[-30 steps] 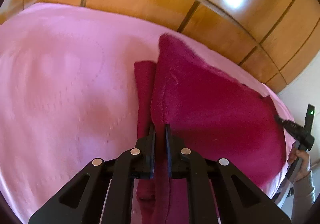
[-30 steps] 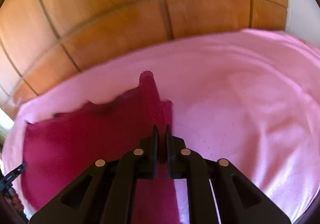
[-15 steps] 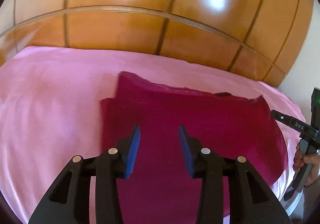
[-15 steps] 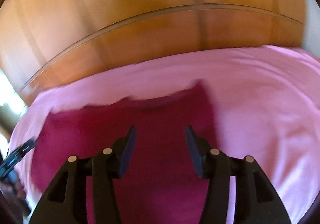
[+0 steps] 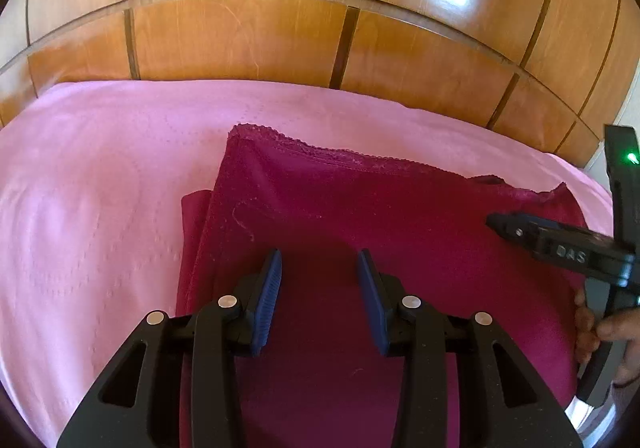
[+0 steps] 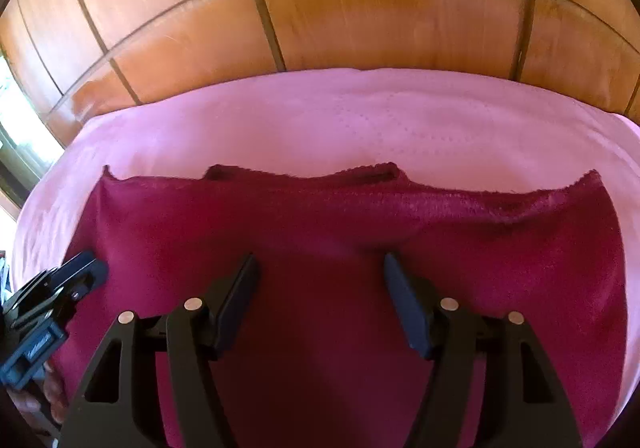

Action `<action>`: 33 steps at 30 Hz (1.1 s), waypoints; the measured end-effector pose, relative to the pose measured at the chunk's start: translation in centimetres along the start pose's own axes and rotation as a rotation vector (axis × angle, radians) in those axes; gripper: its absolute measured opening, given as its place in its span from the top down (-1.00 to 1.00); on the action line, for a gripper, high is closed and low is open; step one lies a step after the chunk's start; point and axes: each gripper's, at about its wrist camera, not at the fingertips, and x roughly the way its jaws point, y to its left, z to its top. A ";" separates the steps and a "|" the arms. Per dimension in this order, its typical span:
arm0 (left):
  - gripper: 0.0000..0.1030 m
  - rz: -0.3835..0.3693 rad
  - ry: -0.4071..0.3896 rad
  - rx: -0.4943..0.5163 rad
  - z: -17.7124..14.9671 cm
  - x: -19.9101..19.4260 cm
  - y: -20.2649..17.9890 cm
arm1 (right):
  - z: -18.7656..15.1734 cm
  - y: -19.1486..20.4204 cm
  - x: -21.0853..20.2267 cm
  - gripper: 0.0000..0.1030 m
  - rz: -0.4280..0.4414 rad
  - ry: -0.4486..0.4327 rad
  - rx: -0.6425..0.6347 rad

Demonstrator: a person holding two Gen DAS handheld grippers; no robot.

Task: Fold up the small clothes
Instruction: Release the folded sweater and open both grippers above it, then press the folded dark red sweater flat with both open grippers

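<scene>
A dark magenta garment lies folded flat on the pink sheet, its lace-trimmed edge toward the headboard. A second layer peeks out along its left side in the left wrist view. My left gripper hovers over the garment's near left part, open, with nothing between its blue pads. My right gripper hangs over the garment's middle, jaws opening and empty. Each gripper shows in the other's view: the right gripper at the garment's right edge, the left gripper at its left edge.
A glossy wooden headboard rises just behind the bed. The pink sheet spreads wide to the left of the garment and behind it. A person's hand holds the right gripper's handle at the bed's right edge.
Both grippers were shut on the garment's raised fold; they have let go and opened. The cloth now lies flat, and both grippers have drawn back over it.
</scene>
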 end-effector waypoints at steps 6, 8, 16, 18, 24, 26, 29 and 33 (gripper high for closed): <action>0.25 0.001 -0.010 -0.014 0.0 -0.5 0.1 | 0.4 0.2 1.5 -0.27 -0.039 -0.025 -0.021; 0.25 0.003 -0.013 -0.012 -0.2 -0.6 0.1 | 0.3 0.4 1.4 -0.28 -0.039 -0.033 -0.022; 0.22 0.012 -0.023 -0.018 -0.6 -1.6 0.2 | 0.0 0.4 1.2 -0.39 -0.024 -0.053 -0.019; 0.22 0.019 -0.029 -0.014 -0.8 -2.0 0.2 | 0.1 0.3 0.9 -0.42 -0.019 -0.056 -0.014; -0.02 0.031 -0.051 -0.010 -1.5 -3.5 0.3 | -0.5 -0.1 -1.6 -0.54 -0.011 -0.079 0.015; -0.02 0.037 -0.057 -0.004 -1.7 -4.0 0.3 | -1.0 -0.3 -2.7 -0.55 -0.007 -0.088 0.028; -0.02 0.036 -0.058 -0.007 -2.1 -4.4 0.4 | -2.2 -1.2 -4.6 -0.58 0.002 -0.095 0.037; -0.02 0.048 -0.039 -0.007 -2.7 -4.1 0.6 | -4.2 -2.9 -6.3 -0.69 -0.033 -0.080 0.054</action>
